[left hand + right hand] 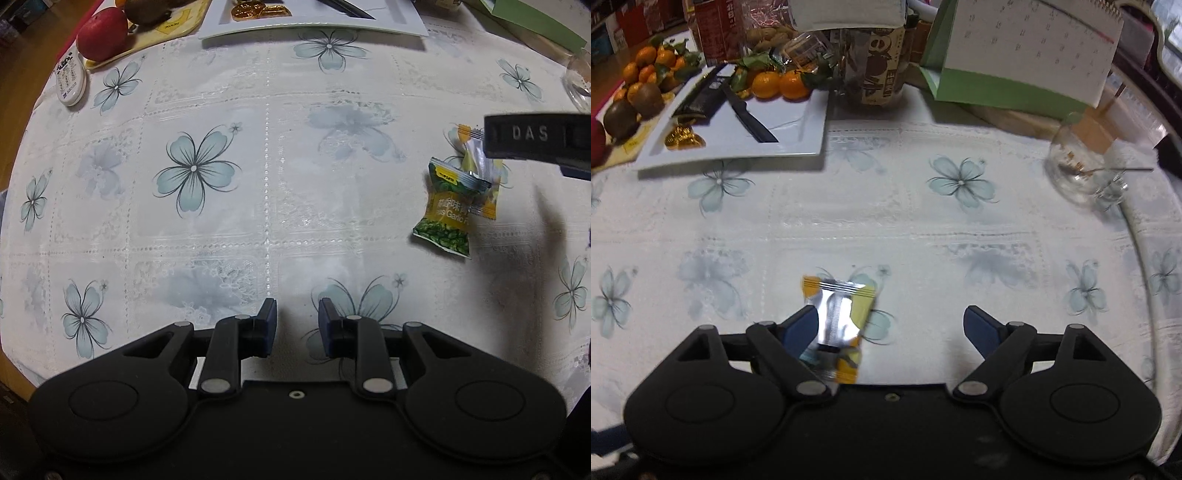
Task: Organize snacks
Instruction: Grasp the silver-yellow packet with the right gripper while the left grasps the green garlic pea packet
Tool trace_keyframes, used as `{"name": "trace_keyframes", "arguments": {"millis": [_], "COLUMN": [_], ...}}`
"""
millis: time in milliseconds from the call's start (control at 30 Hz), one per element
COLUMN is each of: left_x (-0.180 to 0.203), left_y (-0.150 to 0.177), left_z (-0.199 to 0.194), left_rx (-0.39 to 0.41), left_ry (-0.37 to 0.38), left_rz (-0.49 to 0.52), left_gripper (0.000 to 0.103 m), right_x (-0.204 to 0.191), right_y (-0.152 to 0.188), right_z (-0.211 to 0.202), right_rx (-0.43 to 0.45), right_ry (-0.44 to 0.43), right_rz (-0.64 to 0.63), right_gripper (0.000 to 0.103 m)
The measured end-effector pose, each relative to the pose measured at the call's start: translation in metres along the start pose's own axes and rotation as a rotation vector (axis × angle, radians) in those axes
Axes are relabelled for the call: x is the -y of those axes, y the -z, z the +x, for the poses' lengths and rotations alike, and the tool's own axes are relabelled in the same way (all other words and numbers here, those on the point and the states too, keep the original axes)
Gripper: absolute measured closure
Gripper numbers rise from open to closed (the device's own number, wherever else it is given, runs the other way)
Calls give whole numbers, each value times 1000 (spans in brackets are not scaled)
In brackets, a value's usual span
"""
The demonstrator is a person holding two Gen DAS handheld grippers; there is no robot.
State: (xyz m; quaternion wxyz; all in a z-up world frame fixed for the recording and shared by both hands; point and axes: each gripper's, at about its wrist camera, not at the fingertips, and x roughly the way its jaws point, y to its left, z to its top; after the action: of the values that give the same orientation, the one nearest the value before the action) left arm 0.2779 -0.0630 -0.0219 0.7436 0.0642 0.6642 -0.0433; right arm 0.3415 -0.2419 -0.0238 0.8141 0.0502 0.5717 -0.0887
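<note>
Right gripper (892,325) spread wide, and a yellow-and-silver snack packet (839,321) sits against its left finger only, the other finger well clear of it. Its long axis runs near to far, foil seam facing up. Whether it rests on the cloth or hangs off that finger, I can't tell.

Left gripper (297,319) hovers low over the table with a narrow gap between its fingers, nothing in it.

Only the left wrist view shows a second one: a green garlic-pea packet (447,212) lying on the cloth, long axis near to far, leaning slightly left, with the yellow packet just behind it under the right gripper's black finger.

White lace tablecloth (886,229) with pale blue flowers throughout. Farther off, a white tray (798,122) holds gold-wrapped sweets (683,138) and a black knife (750,118). Behind it, mandarins (779,83); at far right, a glass bowl (1082,166) and a desk calendar (1030,48).
</note>
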Motion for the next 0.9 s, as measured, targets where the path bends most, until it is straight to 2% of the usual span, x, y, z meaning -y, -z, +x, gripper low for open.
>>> {"name": "trace_keyframes", "arguments": {"millis": [33, 133, 200, 333, 433, 633, 700, 800, 900], "left_x": [0, -1, -3, -6, -8, -10, -10, -7, 1], "left_y": [0, -2, -3, -6, -7, -10, -13, -17, -20], "left_z": [1, 4, 5, 8, 10, 10, 9, 6, 4], "left_rx": [-2, -15, -22, -24, -29, -11, 9, 44, 77], "left_ry": [1, 9, 12, 13, 17, 39, 56, 78, 117], "left_rz": [-1, -12, -19, -33, -44, -64, -71, -70, -47], "left_gripper": [68, 68, 68, 68, 68, 68, 68, 69, 69], "right_x": [2, 3, 1, -1, -2, -5, 2, 15, 29], "right_y": [-3, -6, -7, -6, -6, -4, -3, -2, 1], "right_z": [4, 14, 20, 30, 37, 39, 37, 30, 17], "right_rx": [-14, -46, -61, -90, -103, -111, -122, -123, -108], "right_ry": [-38, -74, -64, -76, -65, -18, -40, -54, -12], "right_rz": [42, 105, 115, 151, 171, 137, 165, 203, 203], "right_gripper": [17, 18, 23, 28, 36, 59, 66, 67, 67]}}
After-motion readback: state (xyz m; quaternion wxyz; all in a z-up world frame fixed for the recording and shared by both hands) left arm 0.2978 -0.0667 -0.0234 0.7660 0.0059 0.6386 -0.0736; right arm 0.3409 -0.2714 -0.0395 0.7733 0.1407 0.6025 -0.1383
